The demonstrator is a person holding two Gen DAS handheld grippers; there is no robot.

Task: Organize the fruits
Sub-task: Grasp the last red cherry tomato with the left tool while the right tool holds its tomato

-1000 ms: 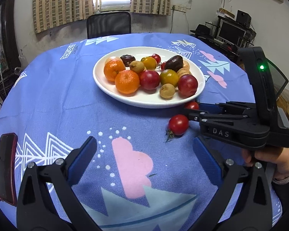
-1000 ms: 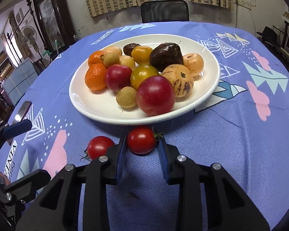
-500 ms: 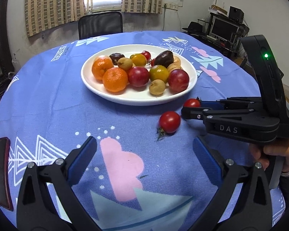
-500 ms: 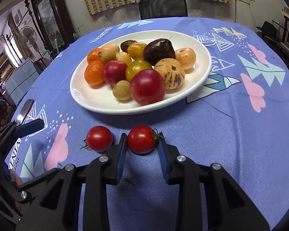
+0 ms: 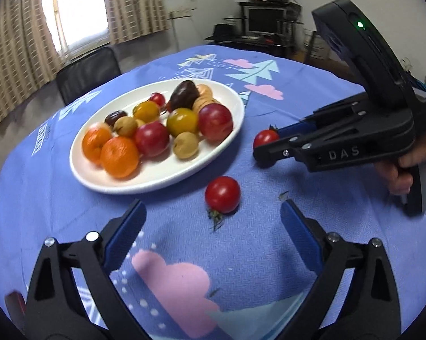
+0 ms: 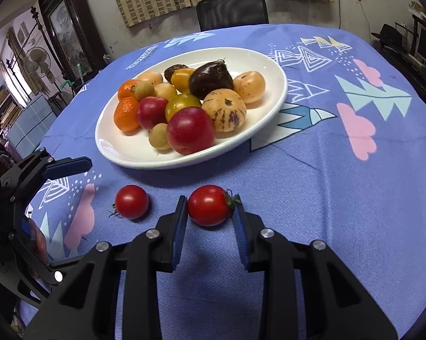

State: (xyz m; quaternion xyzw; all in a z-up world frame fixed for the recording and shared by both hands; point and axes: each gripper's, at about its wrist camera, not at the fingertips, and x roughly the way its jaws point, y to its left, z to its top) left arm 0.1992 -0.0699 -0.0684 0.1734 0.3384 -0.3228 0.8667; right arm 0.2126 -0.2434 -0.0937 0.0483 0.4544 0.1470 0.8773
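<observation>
A white plate (image 5: pixel 144 188) (image 6: pixel 119 153) heaped with oranges, plums and other fruit sits mid-table on the blue cloth. Two red tomatoes lie on the near side of it. My right gripper (image 6: pixel 209 210) is shut on one tomato (image 6: pixel 208 204) (image 5: pixel 265 138), low over the cloth; I cannot tell if it touches. The loose tomato (image 5: pixel 222 194) (image 6: pixel 132 201) rests on the cloth just ahead of my left gripper (image 5: pixel 211 214), centred between its wide-open blue pads, which hold nothing. One left finger (image 6: pixel 68 166) shows in the right wrist view.
A person's hand (image 5: pixel 408 167) holds the right gripper's handle at the right. A black chair (image 6: pixel 232 10) stands behind the table's far edge. A desk with a monitor (image 5: pixel 265 24) is at the back right. A red phone (image 5: pixel 14 301) lies near the left edge.
My left gripper has moved forward and turned, so the loose tomato now sits just ahead of its pads. The right gripper has drawn its tomato a little further from the loose one.
</observation>
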